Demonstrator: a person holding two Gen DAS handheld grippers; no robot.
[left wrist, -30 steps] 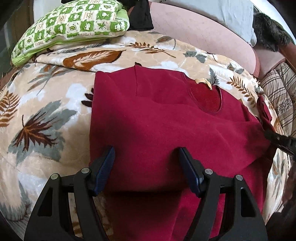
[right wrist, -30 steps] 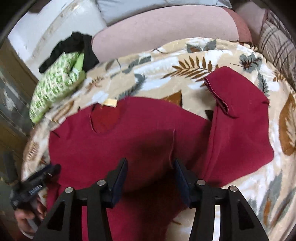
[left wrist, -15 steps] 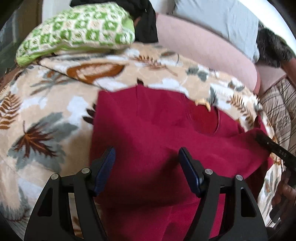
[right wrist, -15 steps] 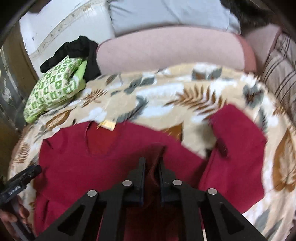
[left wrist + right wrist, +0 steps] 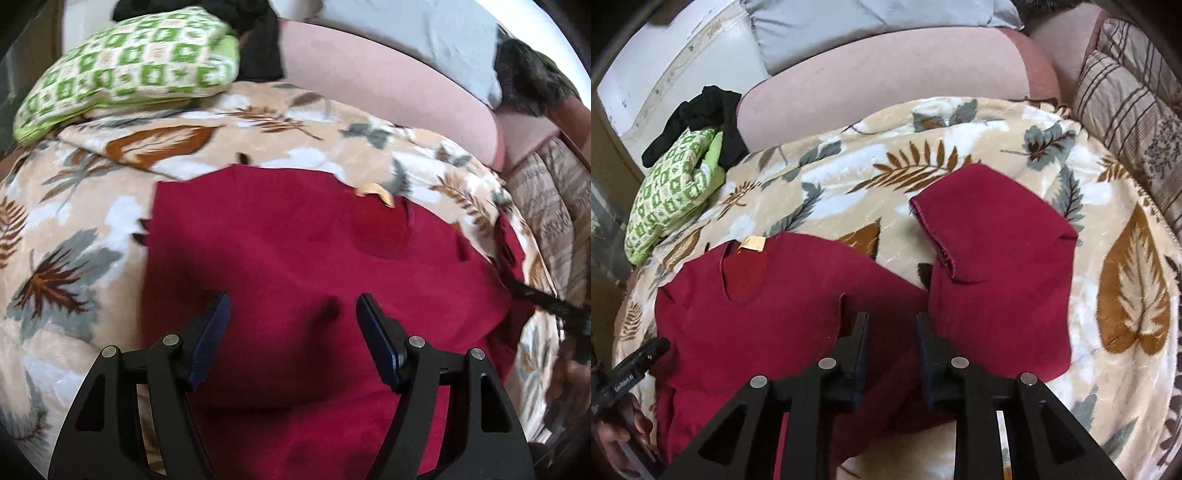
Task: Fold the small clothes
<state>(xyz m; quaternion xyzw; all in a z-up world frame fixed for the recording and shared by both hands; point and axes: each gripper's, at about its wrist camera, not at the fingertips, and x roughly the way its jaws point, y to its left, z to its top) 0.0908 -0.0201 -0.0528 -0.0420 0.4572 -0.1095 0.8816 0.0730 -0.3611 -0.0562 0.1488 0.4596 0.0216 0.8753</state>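
A dark red small shirt (image 5: 266, 251) lies on a leaf-patterned blanket (image 5: 74, 229), neck opening with a tan label (image 5: 373, 192) at the far side. My left gripper (image 5: 291, 314) is open, its fingers over the shirt's body, holding nothing. In the right wrist view the shirt (image 5: 768, 317) lies with one sleeve (image 5: 997, 266) spread out to the right. My right gripper (image 5: 892, 325) has its jaws narrowly apart with red cloth between the fingertips; a grip on the cloth is not clear. The left gripper's tip (image 5: 639, 362) shows at the shirt's left edge.
A green-and-white patterned pillow (image 5: 125, 70) and a black garment (image 5: 698, 118) lie at the far left. A pink sofa back (image 5: 886, 81), a grey cushion (image 5: 849, 22) and a striped cushion (image 5: 1126, 122) border the blanket. The right gripper's tip (image 5: 535, 299) shows at the shirt's right edge.
The right gripper closed on the shirt about half a second ago and its jaws have now parted a little. The left gripper stayed open and shifted slightly over the shirt.
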